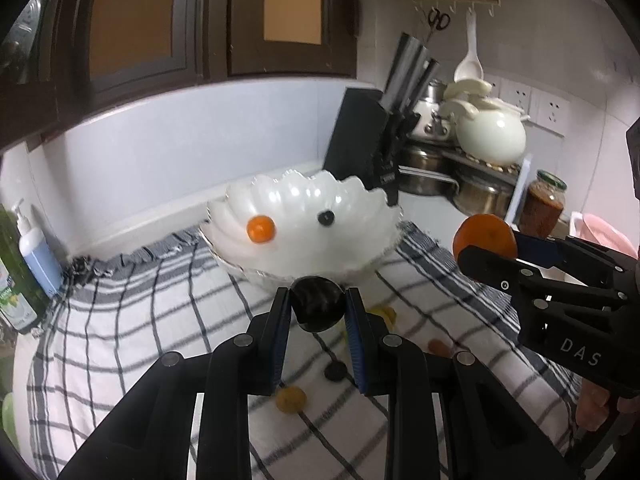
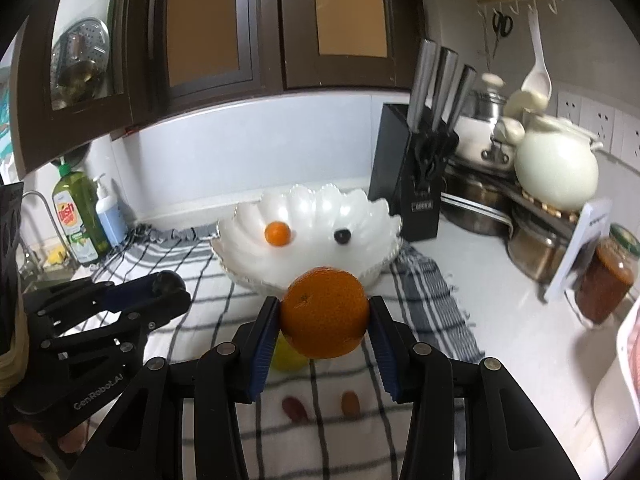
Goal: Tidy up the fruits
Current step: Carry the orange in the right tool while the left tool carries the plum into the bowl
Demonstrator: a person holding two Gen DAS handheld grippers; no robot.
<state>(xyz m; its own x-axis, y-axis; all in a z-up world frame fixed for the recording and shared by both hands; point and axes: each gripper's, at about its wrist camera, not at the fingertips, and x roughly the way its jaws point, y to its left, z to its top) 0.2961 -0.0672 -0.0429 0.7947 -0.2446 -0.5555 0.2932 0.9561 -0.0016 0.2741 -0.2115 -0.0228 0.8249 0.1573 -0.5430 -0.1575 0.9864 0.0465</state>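
A white scalloped bowl (image 1: 340, 240) (image 2: 248, 240) sits on a checked cloth and holds a small orange fruit (image 1: 261, 229) (image 2: 277, 233) and a small dark berry (image 1: 326, 217) (image 2: 342, 236). My left gripper (image 1: 318, 308) is shut on a dark plum (image 1: 317, 304) just in front of the bowl; it shows at the left of the right wrist view (image 2: 168, 286). My right gripper (image 2: 325, 318) is shut on an orange (image 2: 325, 312) (image 1: 484, 236) before the bowl's rim. Small fruits (image 1: 291, 399) (image 2: 349, 402) lie on the cloth below.
A black knife block (image 1: 360, 140) (image 2: 404, 176) stands behind the bowl to the right. Pots and a white teapot (image 1: 490, 136) (image 2: 556, 172) fill the right corner, with a sauce jar (image 1: 542, 208) (image 2: 608, 276). Soap bottles (image 1: 32, 252) (image 2: 80, 220) stand at the left.
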